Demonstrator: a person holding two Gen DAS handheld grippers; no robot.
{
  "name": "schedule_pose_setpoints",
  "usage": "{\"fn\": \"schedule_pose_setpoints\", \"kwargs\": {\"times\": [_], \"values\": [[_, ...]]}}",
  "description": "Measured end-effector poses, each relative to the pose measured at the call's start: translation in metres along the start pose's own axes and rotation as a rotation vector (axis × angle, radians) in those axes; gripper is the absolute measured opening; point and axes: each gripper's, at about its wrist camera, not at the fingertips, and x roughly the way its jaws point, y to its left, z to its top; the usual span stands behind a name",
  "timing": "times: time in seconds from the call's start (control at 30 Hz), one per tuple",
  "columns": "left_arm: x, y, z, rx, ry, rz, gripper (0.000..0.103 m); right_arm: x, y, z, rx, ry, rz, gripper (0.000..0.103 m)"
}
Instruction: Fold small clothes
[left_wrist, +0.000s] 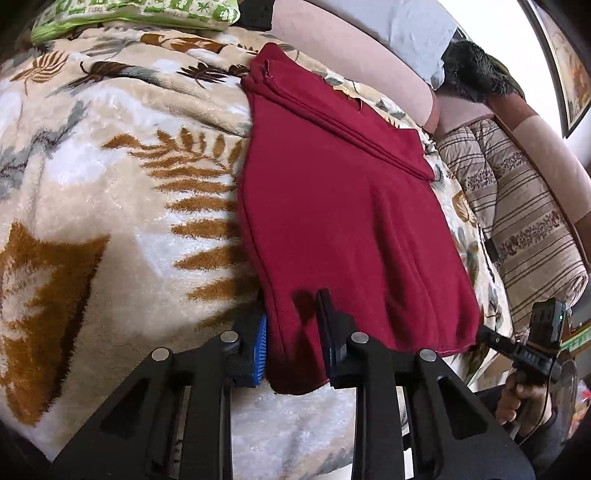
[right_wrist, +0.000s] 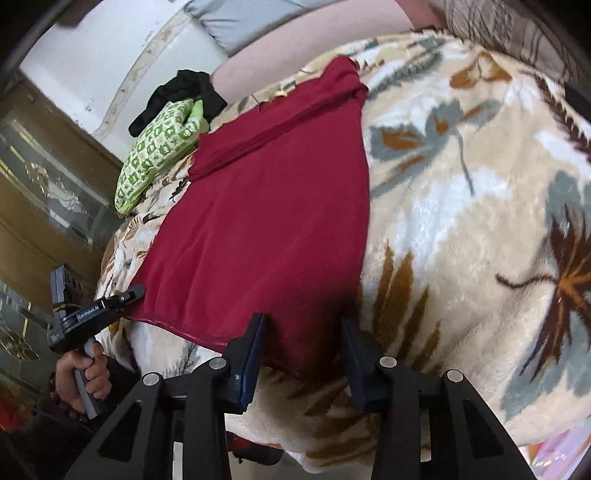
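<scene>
A dark red garment (left_wrist: 332, 206) lies spread flat on a leaf-patterned plush blanket (left_wrist: 110, 177). My left gripper (left_wrist: 291, 332) is open, its jaws straddling the garment's near left corner, the blue pad (left_wrist: 261, 343) at the cloth's edge. In the right wrist view the same garment (right_wrist: 266, 214) fills the middle. My right gripper (right_wrist: 304, 332) is open, its jaws straddling the near right corner. The right gripper also shows at the right edge of the left wrist view (left_wrist: 495, 339), and the left gripper at the left in the right wrist view (right_wrist: 133, 293).
A green patterned pillow (right_wrist: 155, 151) and a black cloth (right_wrist: 184, 92) lie at the blanket's far left. A striped quilt (left_wrist: 517, 206) and a dark furry item (left_wrist: 472, 70) lie at the right. A glass-fronted cabinet (right_wrist: 44, 192) stands beside the bed.
</scene>
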Motion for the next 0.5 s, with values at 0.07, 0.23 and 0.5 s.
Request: {"fn": "schedule_pose_setpoints", "kwargs": {"times": [0.07, 0.23, 0.5], "values": [[0.0, -0.002, -0.001, 0.005, 0.002, 0.002, 0.023, -0.002, -0.012, 0.001, 0.067, -0.005, 0.03, 0.031], [-0.003, -0.008, -0.001, 0.016, -0.012, -0.037, 0.023, 0.001, 0.006, -0.002, 0.004, 0.027, 0.124, 0.031], [0.005, -0.001, -0.001, -0.035, 0.005, -0.046, 0.026, 0.006, -0.008, 0.0, 0.095, 0.014, 0.122, 0.031]]}}
